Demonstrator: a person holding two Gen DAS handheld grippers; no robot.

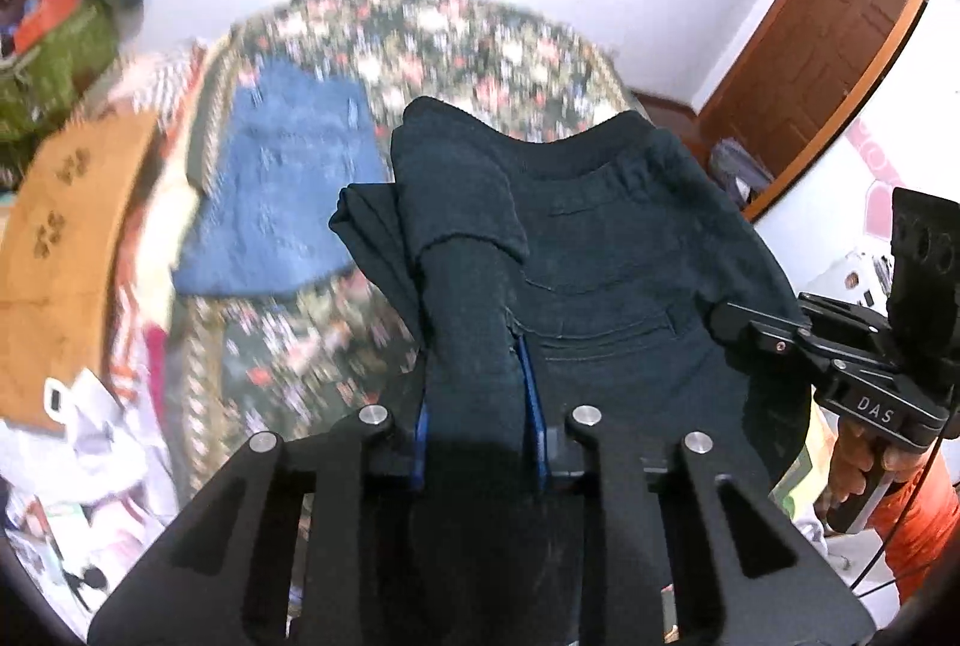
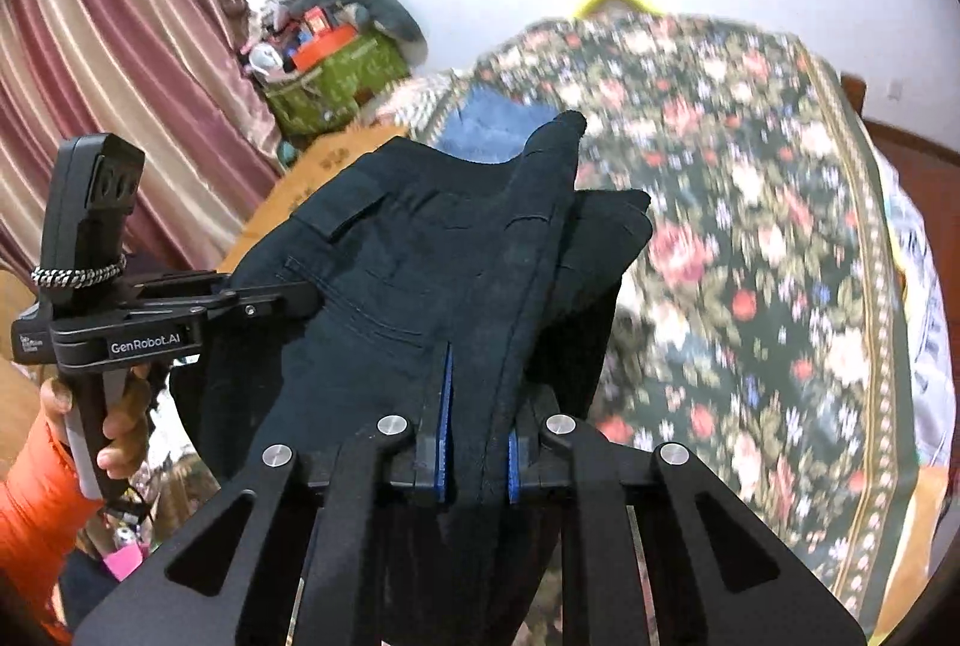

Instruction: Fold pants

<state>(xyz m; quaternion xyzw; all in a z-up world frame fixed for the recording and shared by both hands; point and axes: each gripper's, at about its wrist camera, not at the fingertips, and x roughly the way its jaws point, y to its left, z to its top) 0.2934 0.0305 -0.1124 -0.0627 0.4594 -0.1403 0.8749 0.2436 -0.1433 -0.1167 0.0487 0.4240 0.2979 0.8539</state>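
Observation:
Dark navy pants (image 1: 606, 250) hang in the air above a floral bedspread (image 1: 456, 45), stretched between my two grippers at the waistband. My left gripper (image 1: 477, 382) is shut on a bunched edge of the pants; its blue pads (image 1: 531, 394) pinch the cloth. My right gripper (image 2: 477, 424) is shut on the other waistband edge of the pants (image 2: 420, 250). The right gripper also shows in the left wrist view (image 1: 738, 322), and the left gripper shows in the right wrist view (image 2: 294, 301). The pants' lower part is hidden under the grippers.
Folded blue jeans (image 1: 282, 184) lie on the bedspread (image 2: 750, 250) beyond the pants. An orange blanket (image 1: 66, 238) and loose clothes lie left. A green box of clutter (image 2: 336, 69), pink curtains (image 2: 120, 75) and a wooden door (image 1: 822, 45) stand around the bed.

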